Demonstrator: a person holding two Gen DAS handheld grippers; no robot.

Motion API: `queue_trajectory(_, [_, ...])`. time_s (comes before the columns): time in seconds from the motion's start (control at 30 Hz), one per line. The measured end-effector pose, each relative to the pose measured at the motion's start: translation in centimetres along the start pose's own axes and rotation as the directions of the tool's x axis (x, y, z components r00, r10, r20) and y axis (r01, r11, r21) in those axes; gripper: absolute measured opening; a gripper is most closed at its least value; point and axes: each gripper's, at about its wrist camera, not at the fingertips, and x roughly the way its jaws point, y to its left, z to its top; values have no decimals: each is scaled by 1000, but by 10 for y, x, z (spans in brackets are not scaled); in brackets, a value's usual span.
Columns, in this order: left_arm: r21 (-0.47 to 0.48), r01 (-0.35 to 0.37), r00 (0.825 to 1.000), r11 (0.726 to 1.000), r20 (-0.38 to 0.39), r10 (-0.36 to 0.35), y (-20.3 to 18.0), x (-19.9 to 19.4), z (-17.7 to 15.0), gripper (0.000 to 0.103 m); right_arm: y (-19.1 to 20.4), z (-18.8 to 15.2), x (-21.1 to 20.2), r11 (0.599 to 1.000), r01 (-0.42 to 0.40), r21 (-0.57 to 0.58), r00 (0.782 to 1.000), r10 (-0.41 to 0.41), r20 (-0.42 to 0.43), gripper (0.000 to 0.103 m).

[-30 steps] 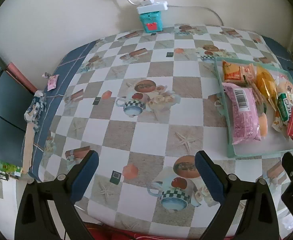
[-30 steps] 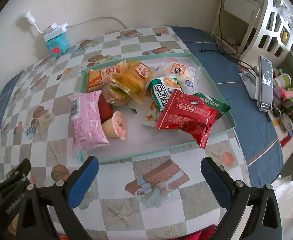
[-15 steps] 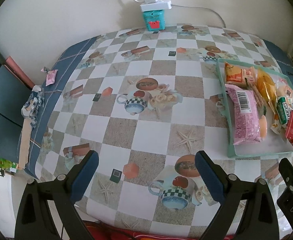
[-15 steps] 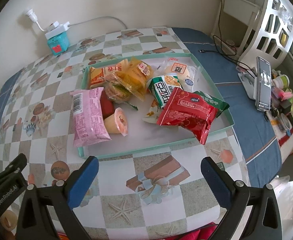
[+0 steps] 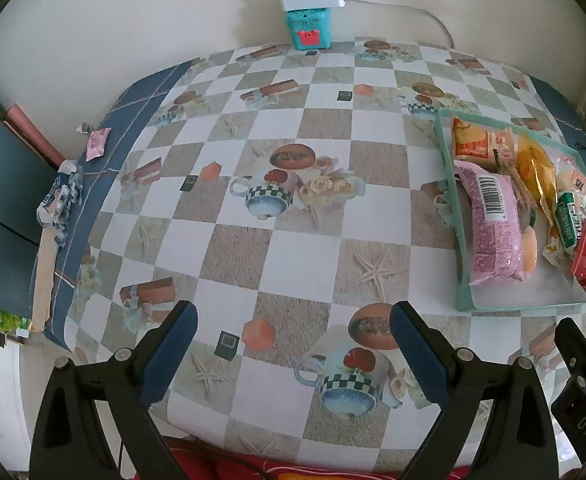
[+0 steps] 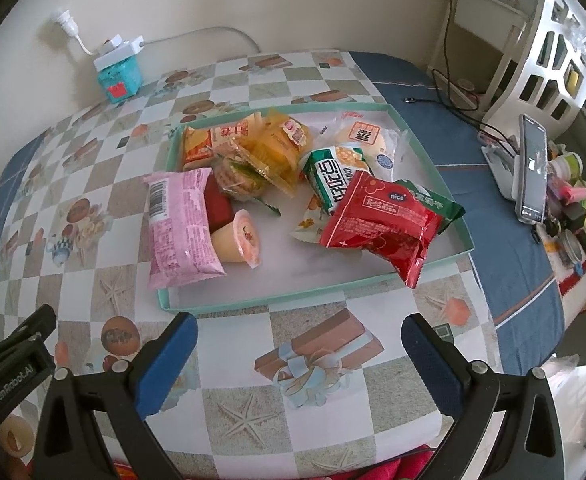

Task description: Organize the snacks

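Both views have drawn back slightly from the tray (image 6: 433, 168); the right gripper (image 6: 299, 356), spread wide and empty like the left gripper (image 5: 293, 344), sits nearer the pink packet (image 6: 181, 224) lying lengthwise mid-left of its frame.

Left hand-held gripper (image 5: 291, 344) and right hand-held gripper (image 6: 299, 354), both spread wide, empty.

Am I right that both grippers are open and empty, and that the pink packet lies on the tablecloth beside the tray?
Not quite. Both the left gripper and right gripper are open and empty, but the pink packet lies in the tray, overhanging its left rim, as the right wrist view shows.
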Motion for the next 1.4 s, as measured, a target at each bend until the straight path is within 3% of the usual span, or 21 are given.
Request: queue_trajectory(1.4, [14,7,1000,1000,-22,-6,-2,5,0,97,2,0,1,1000,-1,-15,1000,1,-3,103])
